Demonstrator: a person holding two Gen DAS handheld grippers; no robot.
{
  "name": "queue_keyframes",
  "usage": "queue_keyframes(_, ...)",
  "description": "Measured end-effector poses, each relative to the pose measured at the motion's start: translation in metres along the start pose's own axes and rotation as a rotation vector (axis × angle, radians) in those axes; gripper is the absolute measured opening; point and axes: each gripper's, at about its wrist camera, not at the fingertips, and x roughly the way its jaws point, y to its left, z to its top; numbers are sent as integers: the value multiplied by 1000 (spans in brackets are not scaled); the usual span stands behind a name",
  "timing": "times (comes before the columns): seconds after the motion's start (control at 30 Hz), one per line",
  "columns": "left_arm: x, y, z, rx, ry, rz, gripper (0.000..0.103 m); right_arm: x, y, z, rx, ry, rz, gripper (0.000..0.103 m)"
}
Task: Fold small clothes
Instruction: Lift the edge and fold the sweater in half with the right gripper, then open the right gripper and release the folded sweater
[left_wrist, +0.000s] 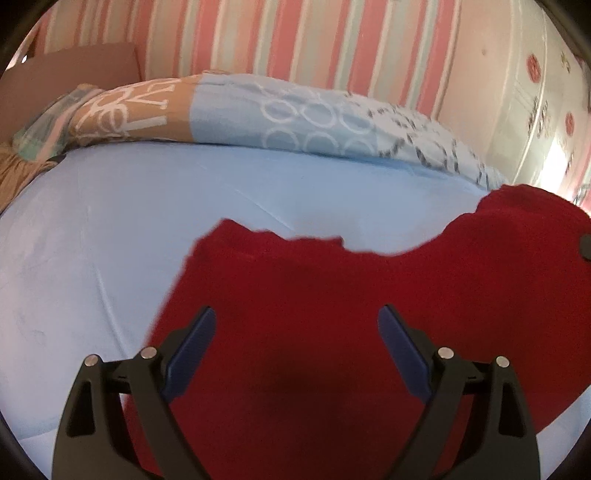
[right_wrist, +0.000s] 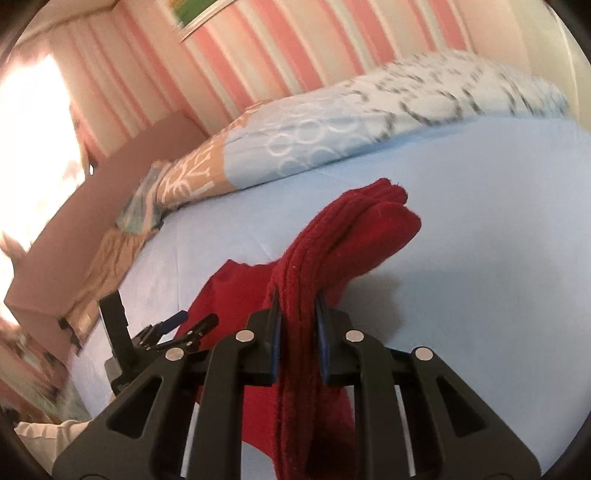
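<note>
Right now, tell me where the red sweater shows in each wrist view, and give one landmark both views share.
Left wrist view: the red sweater fills the lower centre and right, spread on the blue sheet behind the open jaws.
Right wrist view: red sweater at centre, a bunched part clamped between the jaws.
Shared landmark: the patterned pillow against the striped wall.

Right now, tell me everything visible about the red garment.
The red garment looks like thick, fuzzy knit in one deep red. One bunched, ribbed end is pinched in the right gripper and lifted off the light blue sheet; the rest spreads on the sheet under the open left gripper, which does not grip it. Its far edge looks uneven.
</note>
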Motion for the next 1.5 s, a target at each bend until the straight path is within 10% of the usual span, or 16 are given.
queue_keyframes(0.43, -63, 137, 20, -114, -65, 68, 90, 137, 163, -23, -216, 166, -205, 16)
queue_keyframes(0.9, -102, 216, -10, -66, -87, 130, 90, 242, 243, -89, -361, 169, -540, 19)
queue_keyframes(1.03, -99, 215, -13, -83, -65, 90, 90, 210, 241, -82, -301, 129, -361, 66)
queue_keyframes(1.2, -98, 191, -1, -77, -54, 29, 90, 95, 217, -62, -160, -65, -243, 94)
queue_keyframes(1.5, -74, 100, 10, -10, 17, -97, 90, 25, 97, -69, -66, -109, -349, 98)
